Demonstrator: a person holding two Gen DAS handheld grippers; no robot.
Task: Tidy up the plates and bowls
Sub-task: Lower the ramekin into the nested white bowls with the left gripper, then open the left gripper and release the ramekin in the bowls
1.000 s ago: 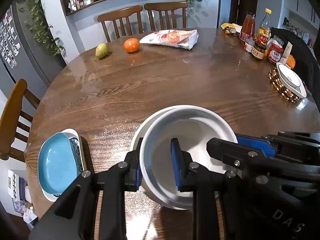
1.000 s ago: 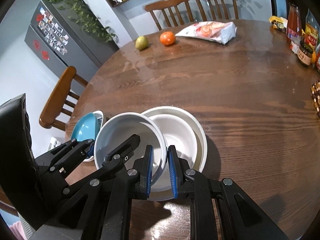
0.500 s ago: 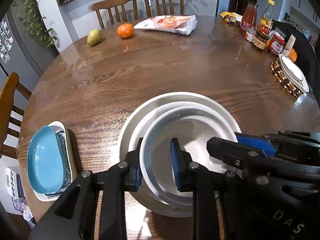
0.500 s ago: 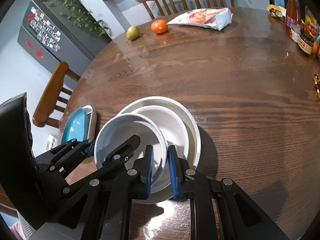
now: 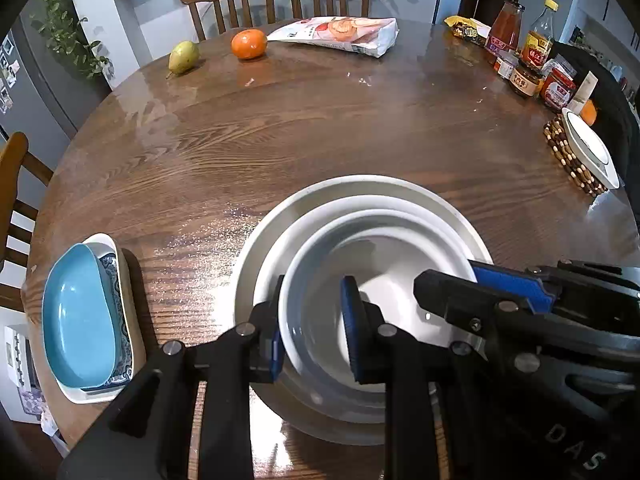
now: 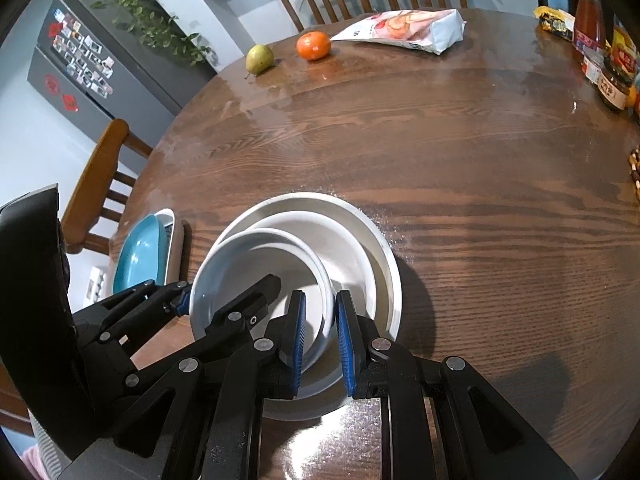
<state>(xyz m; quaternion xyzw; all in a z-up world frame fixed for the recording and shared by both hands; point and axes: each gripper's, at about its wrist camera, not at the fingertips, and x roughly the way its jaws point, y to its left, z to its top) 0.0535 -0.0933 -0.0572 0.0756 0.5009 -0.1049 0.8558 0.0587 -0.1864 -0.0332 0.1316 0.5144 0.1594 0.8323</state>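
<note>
Fingers [image 5: 354, 320] pinch glossy round bowl [image 5: 384, 256], seemingly nested.

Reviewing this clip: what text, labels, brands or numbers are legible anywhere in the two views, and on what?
"DAS": white letters on the black body of the right gripper, cut off at the frame edge, in the left wrist view.
Labels on the sauce jars and bottles: too small and blurred to read.
Print on the white snack bag: unreadable.
Red signs on the grey fridge: unreadable.

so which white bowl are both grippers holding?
The smallest, top white bowl, nested in the two wider ones; left gripper and right gripper pinch its rim.
</note>
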